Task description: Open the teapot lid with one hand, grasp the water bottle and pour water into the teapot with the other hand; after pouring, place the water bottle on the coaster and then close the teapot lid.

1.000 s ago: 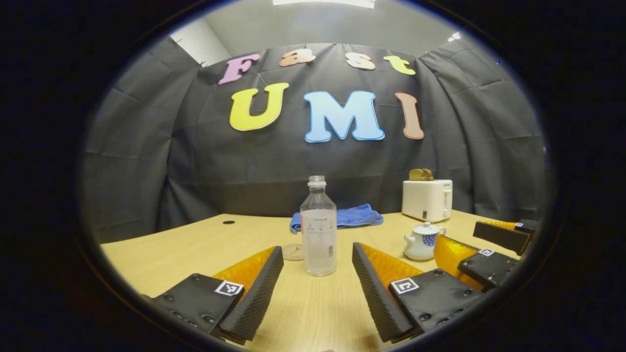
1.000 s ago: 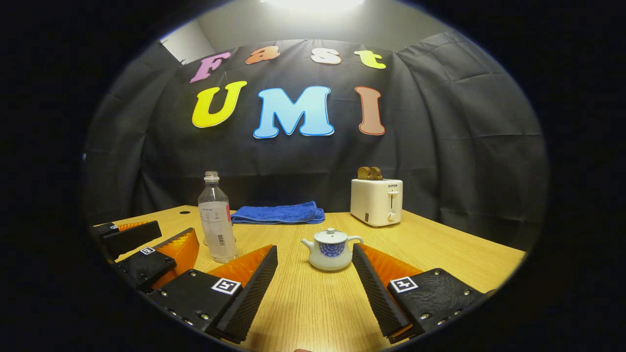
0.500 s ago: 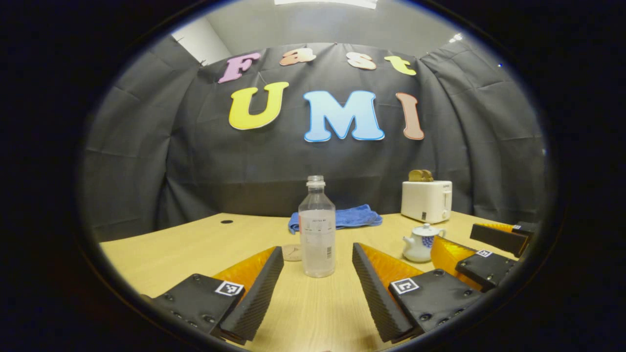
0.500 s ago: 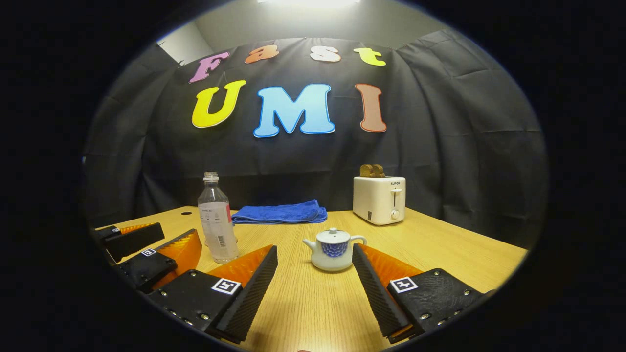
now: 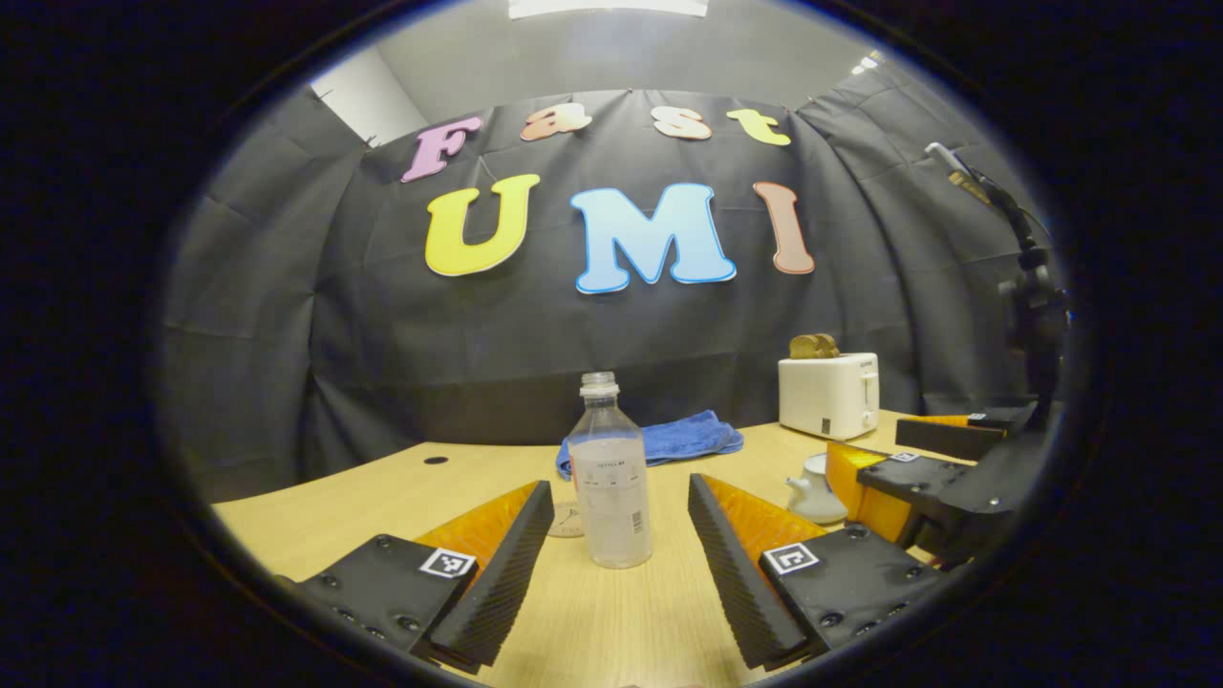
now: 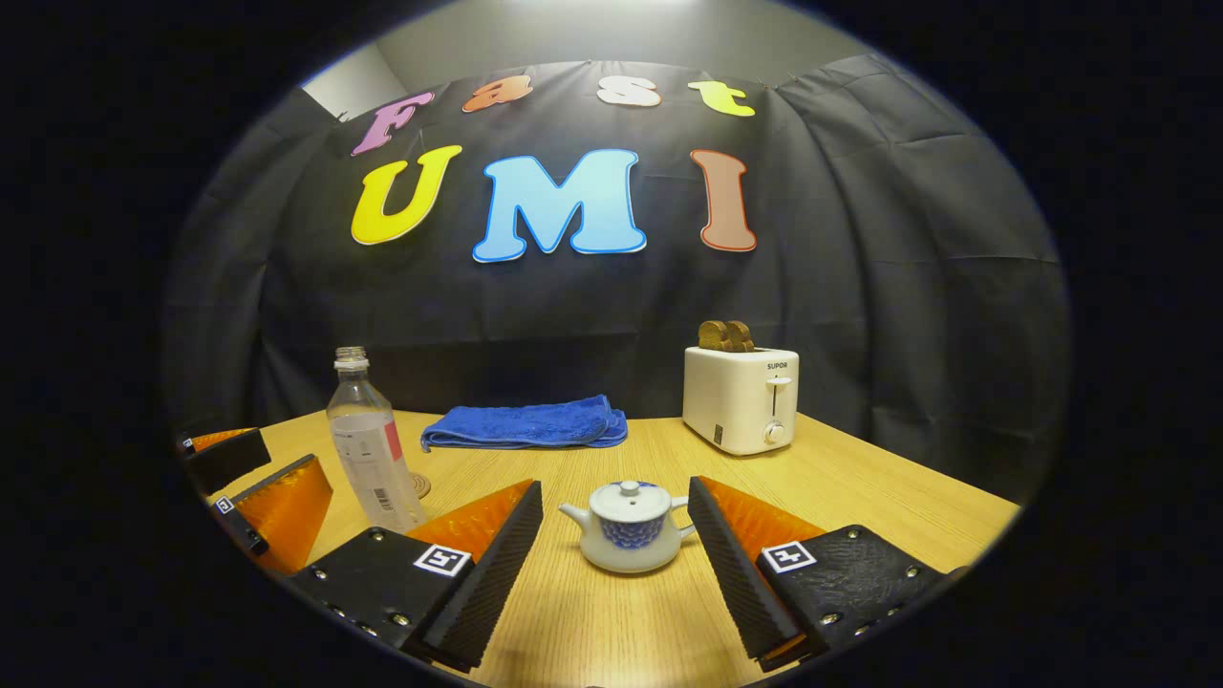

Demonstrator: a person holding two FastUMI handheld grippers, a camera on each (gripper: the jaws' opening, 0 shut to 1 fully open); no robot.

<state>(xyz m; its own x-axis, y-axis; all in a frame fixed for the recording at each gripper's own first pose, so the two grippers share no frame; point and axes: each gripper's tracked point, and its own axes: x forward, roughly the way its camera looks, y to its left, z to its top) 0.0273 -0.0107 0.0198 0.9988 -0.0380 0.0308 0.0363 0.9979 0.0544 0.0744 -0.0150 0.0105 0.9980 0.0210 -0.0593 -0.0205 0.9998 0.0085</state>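
- The desk (image 6: 860,497) has a light wood-grain top and fills the lower half of the right gripper view.
- A clear water bottle (image 6: 368,444) stands upright at left of centre, cap on.
- A round coaster (image 6: 418,485) lies flat just beside the bottle's base, partly behind it.
- A small white teapot (image 6: 628,526) with a blue pattern sits low in the centre, lid on.
- A folded blue towel (image 6: 525,423) lies at the desk's far edge, centre.
- A white toaster (image 6: 740,397) with bread in its slots stands at right of centre.
- In the left gripper view, a small dark hole (image 5: 436,460) marks the desk at left.
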